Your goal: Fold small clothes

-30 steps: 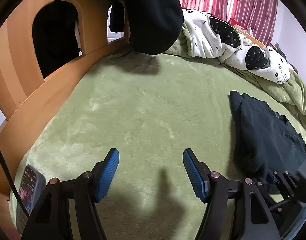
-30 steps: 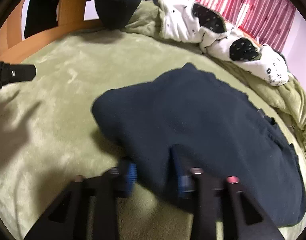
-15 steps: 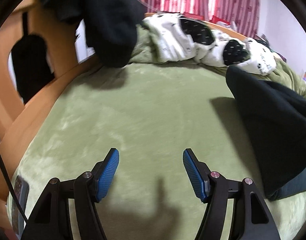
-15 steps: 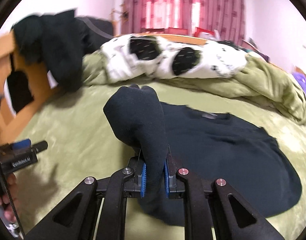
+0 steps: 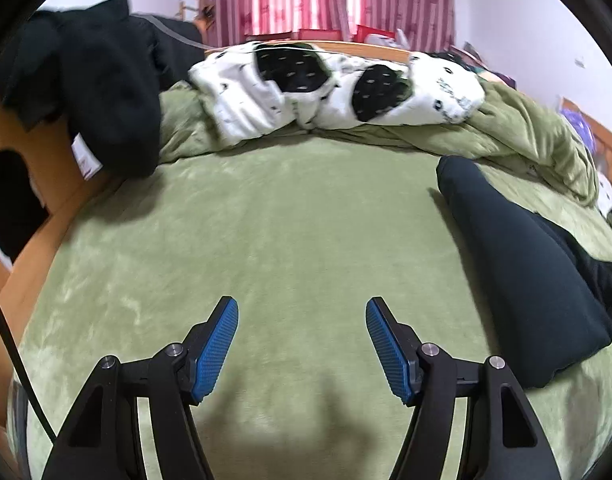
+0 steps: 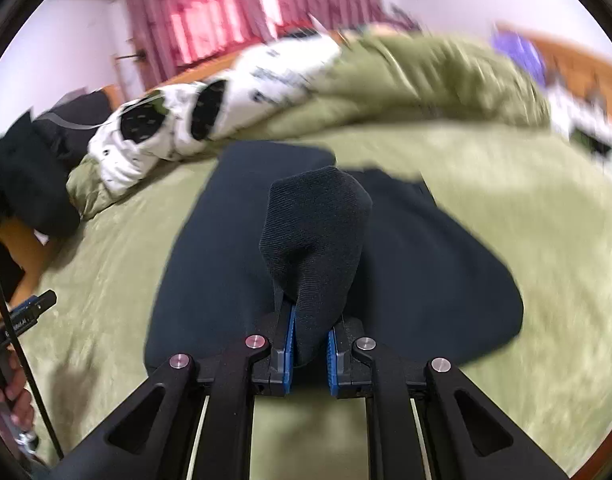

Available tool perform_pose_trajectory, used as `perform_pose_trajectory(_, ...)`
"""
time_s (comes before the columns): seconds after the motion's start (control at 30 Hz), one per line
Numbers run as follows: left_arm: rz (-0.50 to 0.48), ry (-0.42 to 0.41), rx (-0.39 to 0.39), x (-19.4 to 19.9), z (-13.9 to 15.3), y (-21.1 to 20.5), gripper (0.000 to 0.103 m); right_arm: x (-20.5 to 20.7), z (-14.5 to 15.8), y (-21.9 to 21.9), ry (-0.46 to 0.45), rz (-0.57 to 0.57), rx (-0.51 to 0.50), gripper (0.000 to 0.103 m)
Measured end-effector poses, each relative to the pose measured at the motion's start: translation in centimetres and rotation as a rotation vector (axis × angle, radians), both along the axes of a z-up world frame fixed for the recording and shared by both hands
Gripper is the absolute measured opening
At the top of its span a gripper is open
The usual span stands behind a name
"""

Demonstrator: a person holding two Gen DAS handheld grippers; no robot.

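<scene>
A dark navy garment (image 6: 210, 256) lies spread on the green bed cover (image 6: 505, 184). My right gripper (image 6: 309, 344) is shut on a bunched fold of that garment, which stands up between the blue pads (image 6: 289, 344) and hides the fingertips. In the left wrist view the same navy garment (image 5: 521, 272) rises at the right, lifted off the cover. My left gripper (image 5: 302, 340) hovers open over bare green cover (image 5: 290, 240), nothing between its blue pads (image 5: 216, 348). The left gripper's tip (image 6: 30, 312) shows at the left edge of the right wrist view.
A white and black patterned quilt (image 5: 329, 88) and rumpled green blanket (image 5: 537, 136) lie along the far side. Black clothes (image 5: 94, 92) hang over the wooden bed frame (image 5: 30, 276) at left. Red curtains (image 5: 325, 0) are behind. A person's fingers (image 6: 14, 400) hold the left tool.
My right gripper has swung right and up with the navy fold in it, drawing the garment over itself. The left view has swung from the bed frame toward the quilt.
</scene>
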State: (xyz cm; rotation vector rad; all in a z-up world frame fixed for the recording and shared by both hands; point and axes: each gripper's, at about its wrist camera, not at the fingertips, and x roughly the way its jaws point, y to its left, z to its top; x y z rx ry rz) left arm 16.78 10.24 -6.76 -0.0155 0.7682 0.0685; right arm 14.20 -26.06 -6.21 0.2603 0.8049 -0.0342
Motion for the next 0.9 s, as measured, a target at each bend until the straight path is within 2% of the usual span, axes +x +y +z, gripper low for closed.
perform_pose_trajectory(0.13, -0.038, 0.020, -0.001, 0.4, 0.2, -2.3, 0.064, -0.4, -2.4, -3.4, 0.080, -0.002, 0.116, 0.018)
perform_pose_trajectory(0.2, -0.056, 0.018, 0.006, 0.4, 0.4, -3.4, 0.064, -0.9, -2.4, -4.4, 0.081, -0.014, 0.129, 0.031)
perform_pose_trajectory(0.3, -0.082, 0.023, 0.003, 0.6, 0.4, -5.1, 0.064, -1.9, -1.3, -5.6, 0.050, -0.027, 0.112, 0.042)
perform_pose_trajectory(0.53, -0.130, 0.045, -0.037, 2.0, 0.2, -8.9, 0.064, -0.6, 0.4, -6.5, 0.042, 0.025, 0.107, 0.043)
perform_pose_trajectory(0.6, -0.142, 0.045, -0.043, 2.4, 0.2, -9.8, 0.064, 0.1, 0.8, -6.4, 0.034, 0.039, 0.106, 0.047)
perform_pose_trajectory(0.63, -0.149, 0.044, -0.040, 2.6, 0.2, -10.2, 0.064, 0.4, 0.8, -6.3, 0.032, 0.044, 0.106, 0.053)
perform_pose_trajectory(0.8, -0.165, 0.044, -0.036, 3.5, -0.3, -11.2, 0.064, 2.9, 1.7, -5.7, 0.004, 0.079, 0.071, 0.057)
perform_pose_trajectory(0.9, -0.162, 0.048, -0.039, 4.1, -0.8, -11.4, 0.064, 4.8, 1.2, -5.3, 0.024, 0.110, 0.053, 0.059)
